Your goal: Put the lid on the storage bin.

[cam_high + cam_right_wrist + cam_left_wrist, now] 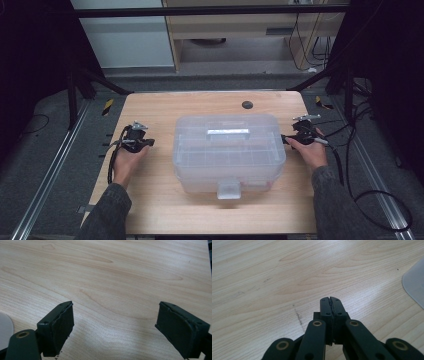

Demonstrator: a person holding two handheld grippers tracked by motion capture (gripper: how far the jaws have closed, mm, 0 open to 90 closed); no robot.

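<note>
Clear plastic storage box [229,152] sits mid-desk [155,107], lid on, flat handle [228,132] recessed in the top, front latch [229,189] facing the person's edge.

Left tongs [145,142] just left of the box, apart from it, held in left hand [127,162]. In the left gripper view, left tongs [333,302] fully closed, pads pressed together, nothing between them, bare wood below, a box corner [415,287] at the right edge.

Right tongs [286,139] at the box's right side, very close to its wall; contact can't be told. Held in right hand [312,152]. In the right gripper view, right tongs [115,322] spread wide, nothing gripped, only desk grain between the pads [62,325].

Small dark round spot [247,104] on the desk behind the box.
</note>
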